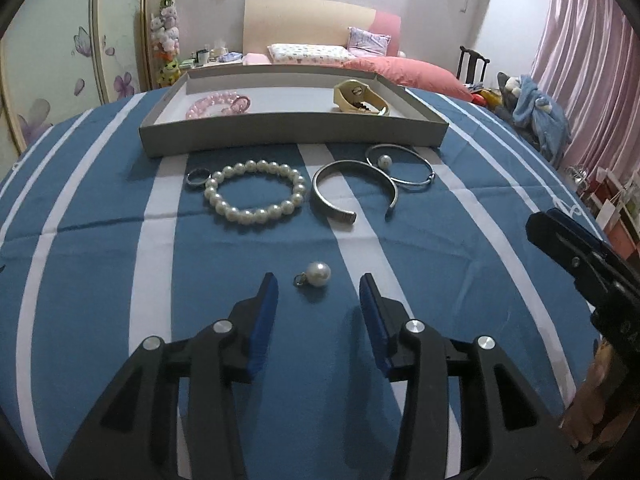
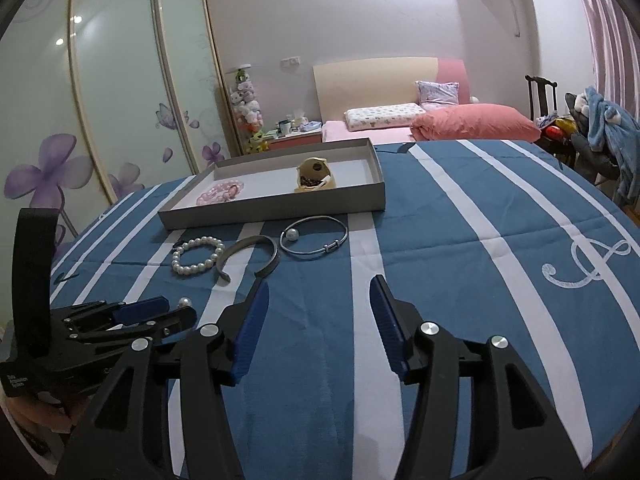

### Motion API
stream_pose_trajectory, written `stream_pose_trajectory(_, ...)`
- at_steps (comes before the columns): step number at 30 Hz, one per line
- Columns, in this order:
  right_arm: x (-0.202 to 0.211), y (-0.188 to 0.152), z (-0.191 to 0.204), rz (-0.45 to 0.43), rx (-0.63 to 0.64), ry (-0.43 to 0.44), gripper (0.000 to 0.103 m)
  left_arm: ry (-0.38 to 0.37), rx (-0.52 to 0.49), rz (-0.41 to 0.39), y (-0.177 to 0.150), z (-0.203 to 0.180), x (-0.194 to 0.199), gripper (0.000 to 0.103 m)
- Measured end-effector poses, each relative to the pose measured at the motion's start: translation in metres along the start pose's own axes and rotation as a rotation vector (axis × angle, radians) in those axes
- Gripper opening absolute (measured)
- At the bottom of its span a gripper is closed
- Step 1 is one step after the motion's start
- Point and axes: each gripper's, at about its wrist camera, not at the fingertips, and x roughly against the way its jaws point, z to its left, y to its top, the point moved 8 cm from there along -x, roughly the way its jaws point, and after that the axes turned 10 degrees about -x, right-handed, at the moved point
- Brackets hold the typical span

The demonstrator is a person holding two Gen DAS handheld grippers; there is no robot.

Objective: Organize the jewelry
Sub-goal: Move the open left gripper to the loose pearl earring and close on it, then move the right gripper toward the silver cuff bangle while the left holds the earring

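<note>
A loose pearl pendant lies on the blue striped cloth just ahead of my left gripper, whose jaws stand open on either side of it without touching. Further back lie a small ring, a pearl bracelet, a silver cuff and a thin bangle with a second pearl inside it. Behind them a grey tray holds a pink bead bracelet and a cream pouch. My right gripper is open and empty over bare cloth, right of the cuff.
The table's edge curves away on the left and right. The right gripper's finger shows at the left view's right edge. A bed, a dark chair with clothes and sliding wardrobe doors stand beyond the table.
</note>
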Motion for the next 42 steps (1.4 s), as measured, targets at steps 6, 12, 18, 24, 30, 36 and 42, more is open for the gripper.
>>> stream_pose_trajectory(6,0.001,0.001,-0.002,0.001,-0.004,0.002,0.054,0.039,0.008,0.019,0.005,0.001,-0.008,0.044)
stream_pose_trajectory(12,-0.002,0.0,-0.006,0.019,-0.026,0.008,0.054,0.07,0.001,0.026,0.007,0.002,-0.01,0.026)
stream_pose_trajectory(18,-0.003,-0.001,-0.003,0.028,-0.025,0.016,0.054,0.068,0.013,0.024,0.008,0.005,-0.009,0.02)
stream_pose_trajectory(24,-0.001,0.001,0.0,0.026,-0.024,0.017,0.054,0.088,0.047,0.027,0.005,0.023,-0.005,0.018)
stream_pose_trajectory(30,-0.004,-0.001,0.006,0.042,-0.017,0.027,0.054,0.154,0.12,0.037,-0.006,0.067,0.006,0.018)
stream_pose_trajectory(36,-0.009,-0.001,0.016,0.061,0.005,0.038,0.054,0.196,0.196,0.049,-0.016,0.107,0.017,0.018)
stream_pose_trajectory(42,-0.02,-0.004,0.025,0.107,0.019,0.041,0.054,0.211,0.233,0.051,-0.018,0.128,0.021,0.016)
